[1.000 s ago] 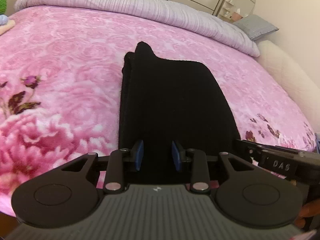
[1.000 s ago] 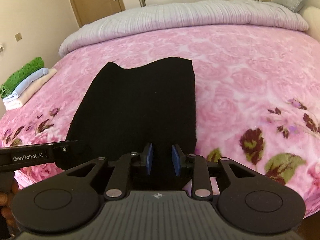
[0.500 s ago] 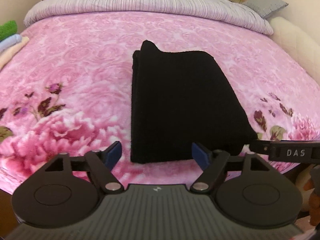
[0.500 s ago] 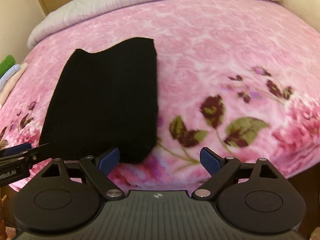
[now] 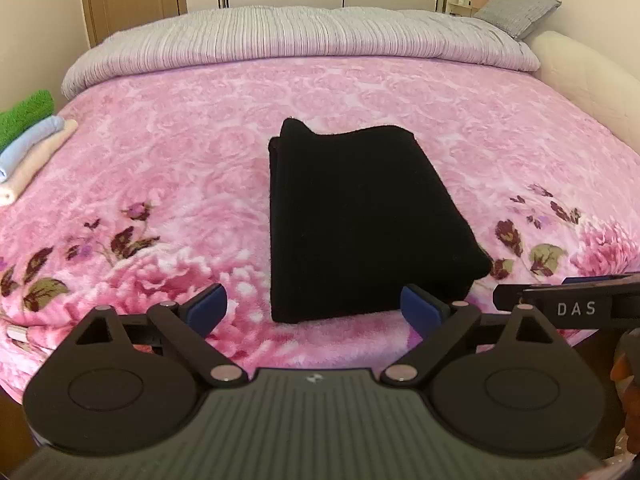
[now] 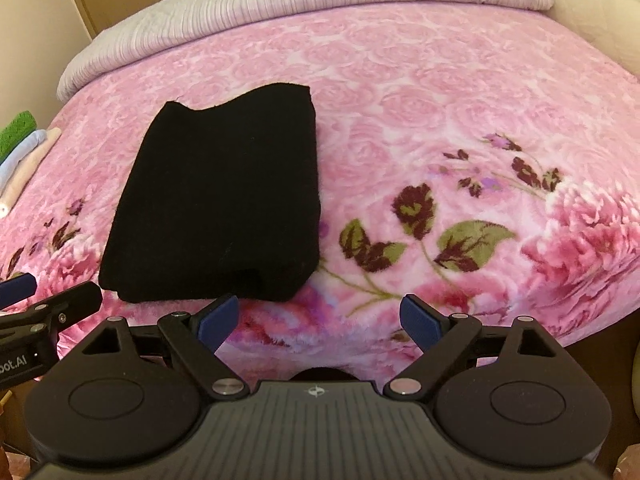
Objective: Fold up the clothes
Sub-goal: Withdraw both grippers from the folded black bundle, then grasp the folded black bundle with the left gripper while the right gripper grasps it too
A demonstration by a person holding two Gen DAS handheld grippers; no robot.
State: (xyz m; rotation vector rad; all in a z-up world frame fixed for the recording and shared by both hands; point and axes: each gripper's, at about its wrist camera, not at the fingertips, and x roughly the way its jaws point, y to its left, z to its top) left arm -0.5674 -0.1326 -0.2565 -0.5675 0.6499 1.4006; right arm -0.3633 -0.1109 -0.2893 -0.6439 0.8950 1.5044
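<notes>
A black garment lies folded into a thick rectangle on the pink flowered blanket, near the bed's front edge. My left gripper hangs just in front of its near edge, jaws still opening, nothing between the blue pads. In the right wrist view the same black garment sits up and to the left. My right gripper stands wide open over bare blanket, to the right of the garment's near corner and apart from it. The right gripper's side also shows at the left wrist view's right edge.
A stack of folded clothes, green, blue and cream, lies at the bed's left edge. A grey-lilac duvet is rolled along the far side, with a grey pillow at back right. A door and wardrobes stand behind.
Both grippers opened from nearly shut on the garment's near edge to wide apart, then drew back and up. The garment now lies free on the blanket.
</notes>
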